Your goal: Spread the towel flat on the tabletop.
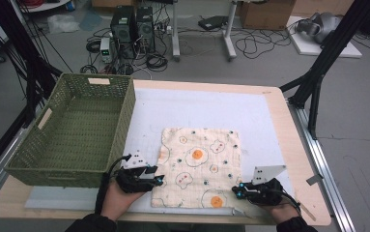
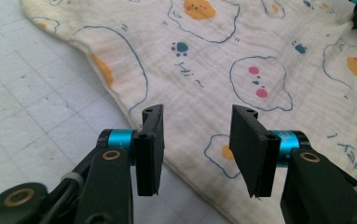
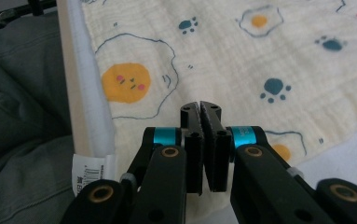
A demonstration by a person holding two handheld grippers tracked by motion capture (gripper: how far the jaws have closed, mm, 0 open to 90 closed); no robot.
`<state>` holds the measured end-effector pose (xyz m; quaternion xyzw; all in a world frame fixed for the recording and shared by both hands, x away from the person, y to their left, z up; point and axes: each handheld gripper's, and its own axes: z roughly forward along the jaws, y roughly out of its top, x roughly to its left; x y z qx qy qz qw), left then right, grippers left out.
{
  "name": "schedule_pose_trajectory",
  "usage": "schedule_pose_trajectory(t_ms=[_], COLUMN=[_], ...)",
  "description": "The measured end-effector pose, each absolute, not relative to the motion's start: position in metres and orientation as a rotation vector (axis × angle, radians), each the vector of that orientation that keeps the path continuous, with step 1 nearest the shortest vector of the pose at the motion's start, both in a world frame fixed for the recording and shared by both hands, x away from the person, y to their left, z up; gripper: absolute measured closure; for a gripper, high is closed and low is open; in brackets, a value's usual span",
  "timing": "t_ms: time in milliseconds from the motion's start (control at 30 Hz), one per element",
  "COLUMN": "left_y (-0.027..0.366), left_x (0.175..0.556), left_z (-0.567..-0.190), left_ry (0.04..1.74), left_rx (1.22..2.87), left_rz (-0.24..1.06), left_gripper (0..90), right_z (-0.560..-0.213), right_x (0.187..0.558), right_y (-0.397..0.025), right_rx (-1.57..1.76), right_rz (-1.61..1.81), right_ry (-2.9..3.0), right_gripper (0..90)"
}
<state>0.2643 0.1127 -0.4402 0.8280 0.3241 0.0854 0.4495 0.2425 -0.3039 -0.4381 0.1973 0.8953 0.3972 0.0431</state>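
Item: cream muslin cloth printed with fried eggs and blue paw marks (image 1: 199, 166), lying flat and unfolded on the white padded mat (image 1: 197, 108), its near edge close to the table's front edge.

Beside it: green woven plastic basket (image 1: 76, 128), just to the cloth's left, with nothing visible inside.

Left gripper (image 1: 146, 180): at the cloth's near left corner, jaws wide apart, straddling the hem without touching it.

Right gripper (image 1: 240, 191): at the cloth's near right corner, jaws pressed together; whether a fold of cloth is pinched between them cannot be told.

Progress, as judged: early stage. Both near corners are approached; no fold made, no lift, nothing in the basket. Remaining: secure both corners, fold or gather, then stow.
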Motion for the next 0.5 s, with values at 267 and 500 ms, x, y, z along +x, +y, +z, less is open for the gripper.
schedule_pose_trajectory(t_ms=[267,500], left_y=[0.111,0.113], left_x=[0.262,0.263], left_z=[-0.440,-0.439], left_ry=[0.787,0.782], left_rx=[2.046,2.027], left_rz=[0.212,0.208], left_gripper=[54.8,52.7], right_z=[-0.438,-0.439], right_x=[0.246,0.257], right_y=[-0.305,-0.308], right_rx=[0.654,0.710], right_rz=[1.296,1.356], right_ry=[2.695,2.633], right_gripper=[69.3,59.5])
